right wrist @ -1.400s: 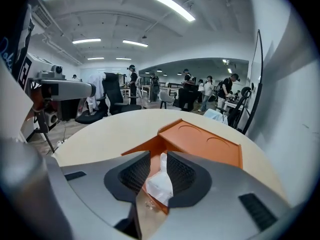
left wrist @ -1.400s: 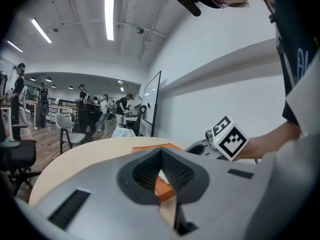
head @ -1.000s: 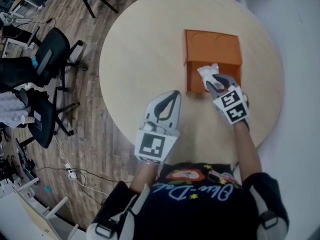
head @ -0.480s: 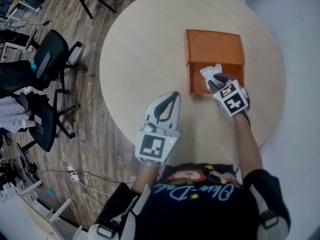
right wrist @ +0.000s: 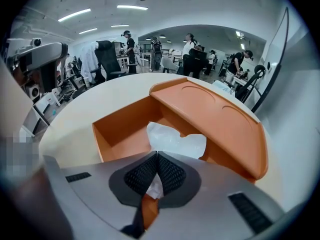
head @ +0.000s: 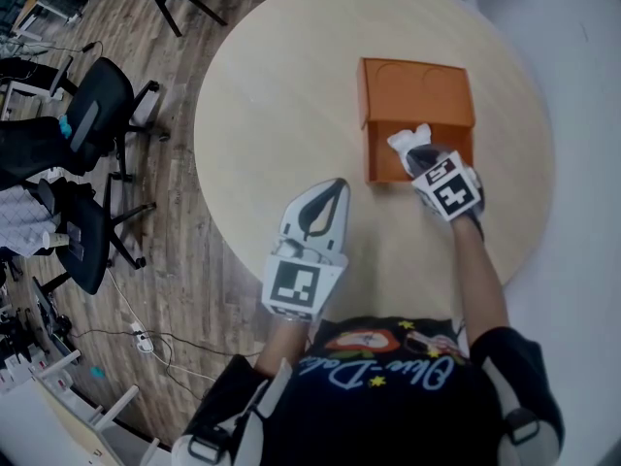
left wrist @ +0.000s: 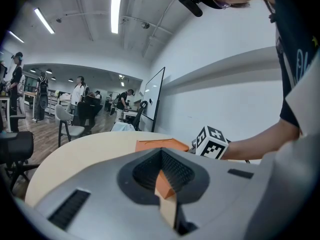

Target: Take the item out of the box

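An orange box (head: 373, 155) lies open on the round table, its lid (head: 415, 87) folded back on the far side. Inside sits a crumpled white item (head: 404, 140). My right gripper (head: 423, 155) reaches into the box from the near side and is shut on the near edge of the white item (right wrist: 176, 138), which shows pinched between the dark pads. The box wall (right wrist: 119, 127) and lid (right wrist: 223, 120) fill the right gripper view. My left gripper (head: 336, 186) hovers over the table's near edge, shut and holding nothing, well left of the box (left wrist: 159, 145).
The round table (head: 281, 95) is light wood; its rim curves close on the left and near side. Black office chairs (head: 102, 100) stand on the wood floor at the left. People and desks are far off in the room.
My right gripper has pushed a little farther into the box, onto the white item. The left gripper has stayed where it was.
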